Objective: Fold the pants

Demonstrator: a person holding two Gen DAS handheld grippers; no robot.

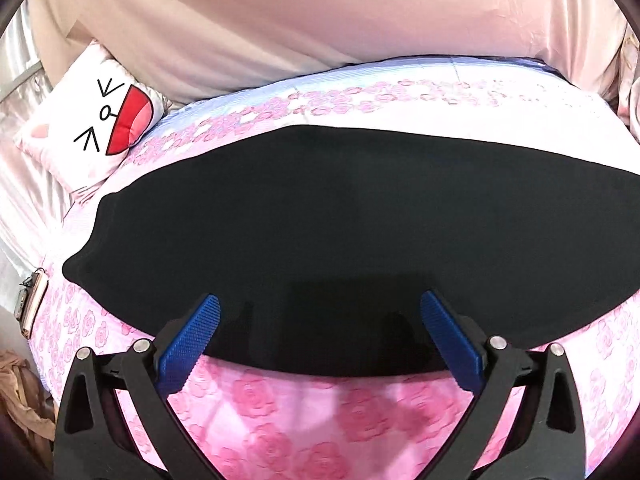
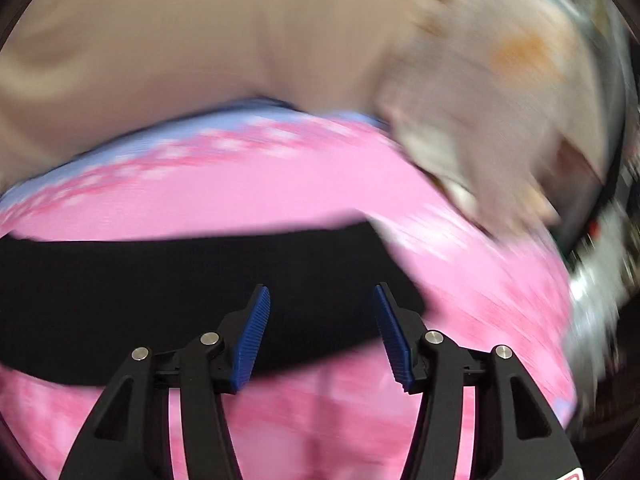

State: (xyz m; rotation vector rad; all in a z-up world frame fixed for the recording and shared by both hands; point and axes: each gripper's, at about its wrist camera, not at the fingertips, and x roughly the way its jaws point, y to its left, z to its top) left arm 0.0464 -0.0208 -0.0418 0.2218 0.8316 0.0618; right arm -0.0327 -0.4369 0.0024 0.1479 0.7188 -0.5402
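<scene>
One pair of black pants (image 1: 320, 220) flat on the rose bedspread (image 1: 320, 412) ahead of your wide, empty left gripper (image 1: 320, 320), your right gripper (image 2: 322, 320) parted, empty, one cartoon pillow (image 1: 96, 120) far left.

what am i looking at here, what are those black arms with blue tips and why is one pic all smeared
Each picture comes from a camera mounted on a hand-held two-finger gripper, looking along its fingers; a person holds one in each hand. The left gripper stands open over the black folded pants, which lie flat on the pink rose-patterned bedspread. A white cartoon-face pillow sits at the far left. The right gripper is also open and holds nothing; its picture is blurred, which suggests fast motion.
</scene>
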